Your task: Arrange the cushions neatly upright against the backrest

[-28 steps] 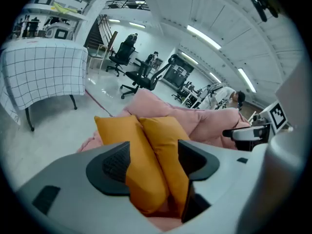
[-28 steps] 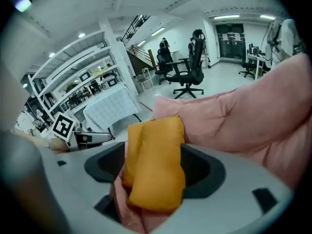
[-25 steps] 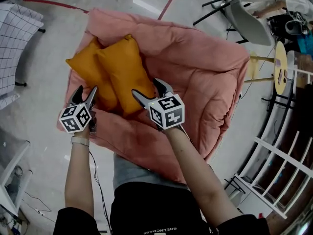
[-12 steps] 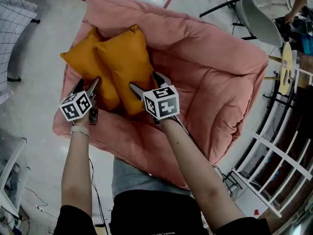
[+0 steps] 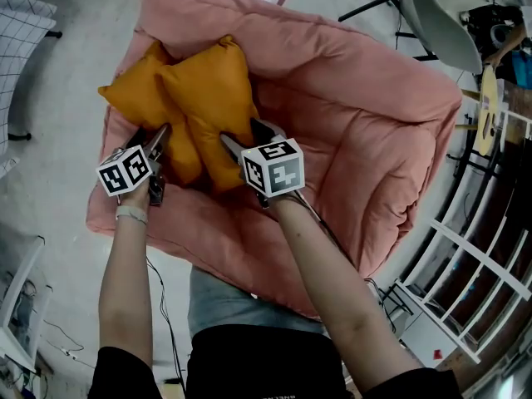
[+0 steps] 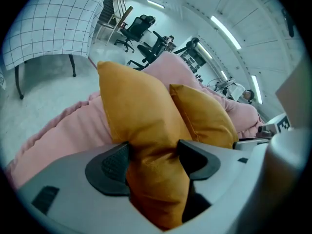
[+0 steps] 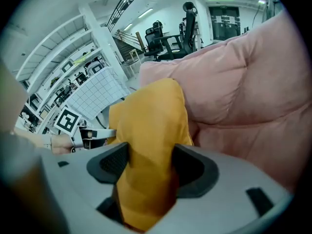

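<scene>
Closing jaws on two orange cushions, low in front of the backrest [image 5: 349, 48]

Pinching the near bottom edge of the left cushion [image 5: 141, 106] with the left gripper [image 5: 150, 140], fabric bunched between the pads. Same story on the right cushion [image 5: 212, 98] with the right gripper [image 5: 243, 135]. Propped side by side and touching, toward the backrest's left end, tilted rather than square. Looks like the grab-and-straighten step, early on. Next, most likely: lift, press back flat against the backrest, stand each on its bottom edge, then release gently to avoid a topple.
</scene>
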The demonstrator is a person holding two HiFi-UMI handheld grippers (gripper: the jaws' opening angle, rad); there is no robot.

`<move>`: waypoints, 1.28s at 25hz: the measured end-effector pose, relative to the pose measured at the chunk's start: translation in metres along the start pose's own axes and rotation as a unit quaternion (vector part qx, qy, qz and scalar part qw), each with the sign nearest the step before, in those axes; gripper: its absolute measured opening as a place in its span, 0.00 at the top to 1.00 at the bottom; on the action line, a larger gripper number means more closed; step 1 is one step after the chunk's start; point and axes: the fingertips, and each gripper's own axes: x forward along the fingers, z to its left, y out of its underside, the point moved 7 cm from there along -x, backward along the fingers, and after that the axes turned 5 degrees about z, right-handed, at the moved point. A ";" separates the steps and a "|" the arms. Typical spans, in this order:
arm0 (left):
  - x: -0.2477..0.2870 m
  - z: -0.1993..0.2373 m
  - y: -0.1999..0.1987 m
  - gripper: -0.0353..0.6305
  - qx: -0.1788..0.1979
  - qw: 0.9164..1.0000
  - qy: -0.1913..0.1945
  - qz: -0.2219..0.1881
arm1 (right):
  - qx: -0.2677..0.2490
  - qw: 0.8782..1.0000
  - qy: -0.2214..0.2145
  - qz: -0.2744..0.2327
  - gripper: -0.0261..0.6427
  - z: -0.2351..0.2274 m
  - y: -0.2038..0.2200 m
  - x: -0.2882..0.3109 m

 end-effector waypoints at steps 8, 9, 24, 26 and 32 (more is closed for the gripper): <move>-0.014 -0.013 -0.002 0.60 0.020 1.000 0.004 0.002 | 0.003 1.000 0.016 -0.011 0.64 0.006 -0.003 -0.028; -0.017 -0.016 -0.002 0.61 0.024 1.000 0.005 0.005 | 0.008 1.000 0.015 -0.020 0.64 0.006 -0.005 -0.036; -0.072 -0.084 -0.036 0.73 0.158 0.983 0.031 0.089 | 0.093 0.989 0.036 -0.110 0.72 -0.020 0.002 -0.169; -0.079 -0.095 -0.042 0.74 0.177 0.978 0.036 0.101 | 0.113 0.985 0.033 -0.125 0.74 -0.023 0.006 -0.183; -0.098 -0.128 -0.063 0.76 0.247 0.956 0.063 0.143 | 0.169 0.969 0.031 -0.179 0.77 -0.029 0.006 -0.227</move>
